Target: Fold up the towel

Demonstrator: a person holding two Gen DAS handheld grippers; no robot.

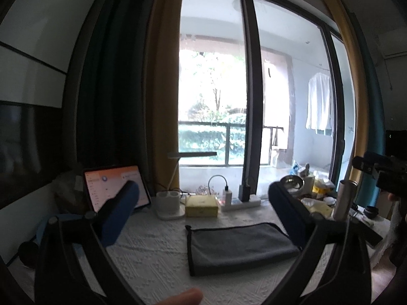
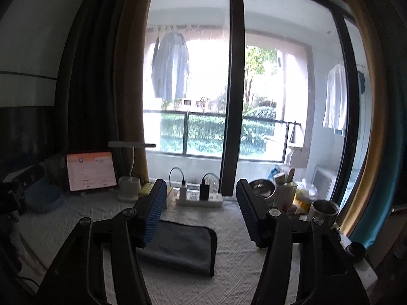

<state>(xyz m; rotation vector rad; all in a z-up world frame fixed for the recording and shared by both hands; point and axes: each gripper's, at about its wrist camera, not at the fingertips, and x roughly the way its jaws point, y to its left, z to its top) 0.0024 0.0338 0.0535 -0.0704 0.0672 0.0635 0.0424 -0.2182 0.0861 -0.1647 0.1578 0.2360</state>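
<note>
A dark grey towel (image 1: 239,247) with a black hem lies folded into a flat rectangle on the white textured tablecloth (image 1: 152,259). It also shows in the right wrist view (image 2: 183,247). My left gripper (image 1: 203,198) is open and empty, held above the table with the towel below and between its blue fingers (image 1: 119,216). My right gripper (image 2: 201,198) is open and empty, above the towel's right part; its left finger (image 2: 152,216) hides the towel's left side. The right gripper's body shows at the right edge of the left wrist view (image 1: 381,170).
Along the back edge stand a lit tablet (image 2: 90,171), a white lamp base (image 1: 170,204), a yellow box (image 1: 201,204) and a power strip with chargers (image 2: 198,198). At the right are a steel bowl (image 2: 262,188), a steel cup (image 2: 324,211) and clutter. A blue bowl (image 2: 43,199) sits at the left.
</note>
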